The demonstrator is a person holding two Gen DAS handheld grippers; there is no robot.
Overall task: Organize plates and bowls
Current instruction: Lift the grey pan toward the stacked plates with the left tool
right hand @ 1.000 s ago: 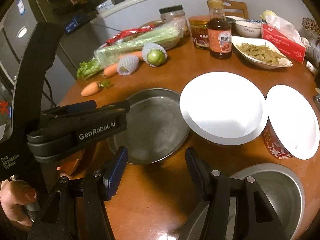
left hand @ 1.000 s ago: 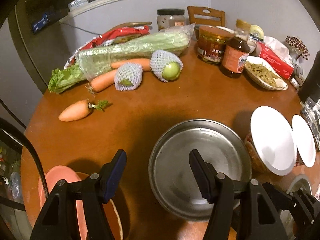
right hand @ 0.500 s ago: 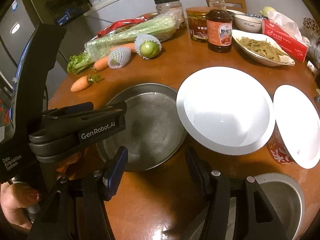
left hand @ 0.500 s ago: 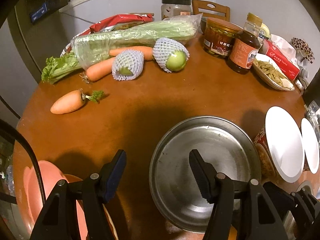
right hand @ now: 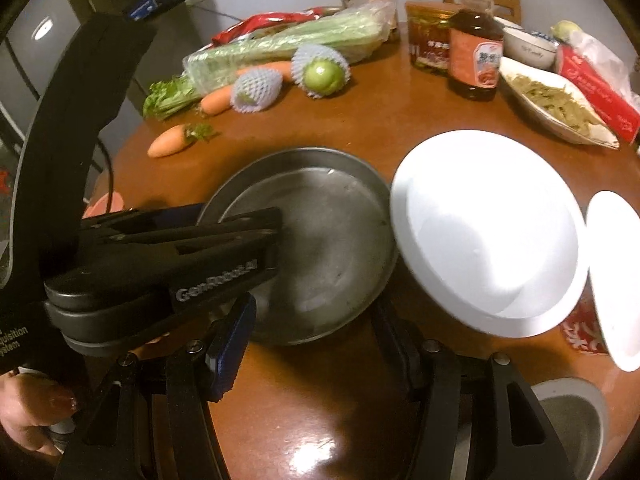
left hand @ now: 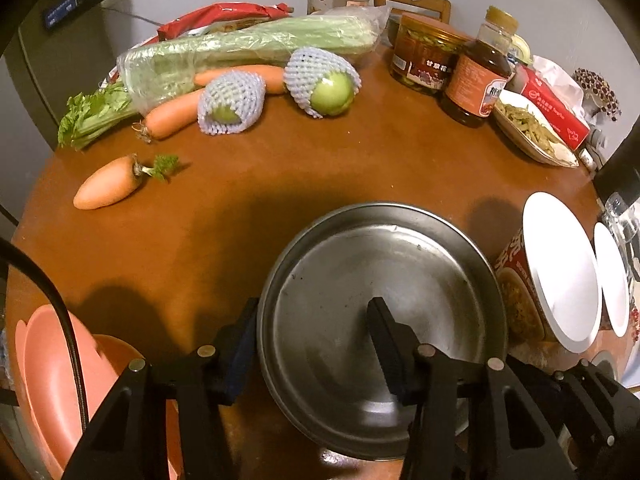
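- The left gripper straddles the near-left rim of the steel pan: one finger outside the wall, the other inside on the pan floor; its jaws have just been closing on that rim, and the pads seem to reach the metal, though the contact itself is hard to make out
- The pan sits on the round wooden table, just left of the white plate, which rests on a printed paper bowl
- The right gripper hangs spread and empty over bare table, just in front of the pan
- A smaller white plate lies on another printed cup at the right edge, and a second steel dish shows at the lower right
- Pink plates stand apart at the table's left edge
- Judged from this, sorting has barely begun: nothing like is stacked with like, the steel pieces, white plates and pink plates are all separate
- Left to do: lift the pan, nest it with the other steel dish, then gather the plates
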